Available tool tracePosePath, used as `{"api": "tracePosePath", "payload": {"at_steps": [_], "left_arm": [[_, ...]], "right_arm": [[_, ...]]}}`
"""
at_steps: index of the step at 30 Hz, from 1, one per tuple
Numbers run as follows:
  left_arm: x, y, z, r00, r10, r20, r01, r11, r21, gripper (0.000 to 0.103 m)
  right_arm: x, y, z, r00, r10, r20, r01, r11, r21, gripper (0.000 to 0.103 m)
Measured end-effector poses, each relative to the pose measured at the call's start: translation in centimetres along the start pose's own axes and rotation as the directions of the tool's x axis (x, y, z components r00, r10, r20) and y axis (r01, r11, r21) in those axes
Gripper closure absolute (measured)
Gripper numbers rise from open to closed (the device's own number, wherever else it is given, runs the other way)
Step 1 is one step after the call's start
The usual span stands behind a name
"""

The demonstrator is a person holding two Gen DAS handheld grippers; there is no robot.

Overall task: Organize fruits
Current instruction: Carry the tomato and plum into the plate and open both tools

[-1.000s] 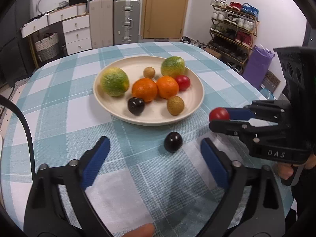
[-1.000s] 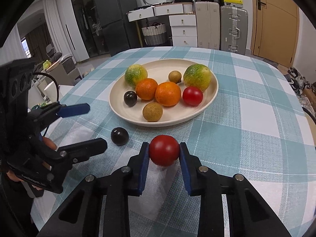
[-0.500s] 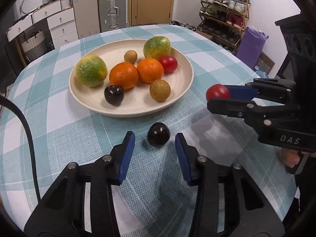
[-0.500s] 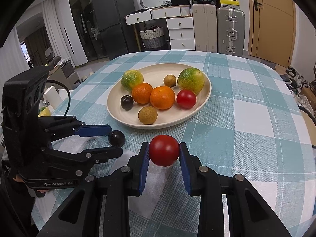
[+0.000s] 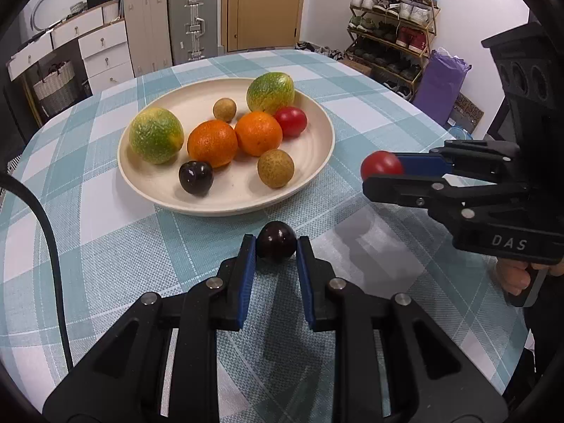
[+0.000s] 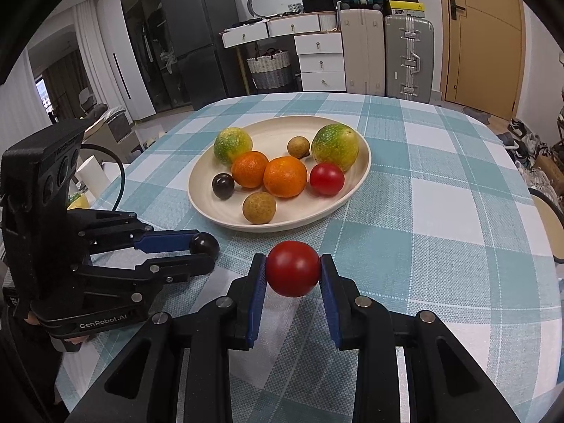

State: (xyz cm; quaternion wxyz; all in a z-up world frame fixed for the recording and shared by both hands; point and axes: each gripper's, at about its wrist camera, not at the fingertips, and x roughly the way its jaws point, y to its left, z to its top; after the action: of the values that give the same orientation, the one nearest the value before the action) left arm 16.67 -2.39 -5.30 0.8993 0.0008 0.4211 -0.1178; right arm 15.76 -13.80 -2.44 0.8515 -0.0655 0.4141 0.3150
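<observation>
In the left wrist view, the left gripper [image 5: 276, 252] is seen at lower centre with its blue-padded fingers [image 5: 246, 264] drawn in narrow against the small, glossy, dark purple round fruit [image 5: 276, 244]. A second ago those fingers stood wide apart with the dark fruit lying free on the teal-and-white checked surface [image 5: 88, 246] ahead of them; the jaws have just been closing, and the fruit is now pinched between the pads. Whether it has left the cloth cannot be told.

Above it, at mid-frame, the round cream plate [image 5: 317, 162] carries two green-yellow citrus, two oranges, two small tan fruits, one dark fruit and one red one.

At the right of that view the right gripper [image 5: 384, 172] is seen side-on, clamped on the smooth red round fruit [image 5: 380, 165]; in its own view the same fruit [image 6: 292, 273] is held off the cloth at lower centre, unchanged over the second.

Both loose fruits are thus judged secured, and only the carry to the plate appears to be left.
</observation>
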Motion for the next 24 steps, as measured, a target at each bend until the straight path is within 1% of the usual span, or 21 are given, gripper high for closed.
{"api": "tracePosePath", "payload": {"at_steps": [7,13,19,24], "left_arm": [[-1.8,0.3,0.1,0.997,-0.016,0.080,0.018,1.000,-0.015,0.083],[-3.5,1.2,0.3,0.988,-0.018,0.155,0.026,0.998,-0.049,0.083],[-4.6,1.9,0.6,0.977,0.012,0.211,0.005,0.997,-0.080,0.083],[-4.7,2.1,1.4,0.974,0.046,0.222,-0.028,0.996,-0.086,0.083]], "right_arm": [[-0.2,0.0,0.1,1.000,-0.001,0.017,0.001,1.000,0.002,0.072],[-0.5,-0.2,0.4,0.999,-0.002,0.046,0.001,1.000,0.008,0.072],[-0.6,-0.4,1.0,0.997,-0.002,0.072,0.001,1.000,0.013,0.072],[-0.4,-0.4,1.7,0.995,-0.004,0.096,0.002,1.000,0.018,0.072]]}}
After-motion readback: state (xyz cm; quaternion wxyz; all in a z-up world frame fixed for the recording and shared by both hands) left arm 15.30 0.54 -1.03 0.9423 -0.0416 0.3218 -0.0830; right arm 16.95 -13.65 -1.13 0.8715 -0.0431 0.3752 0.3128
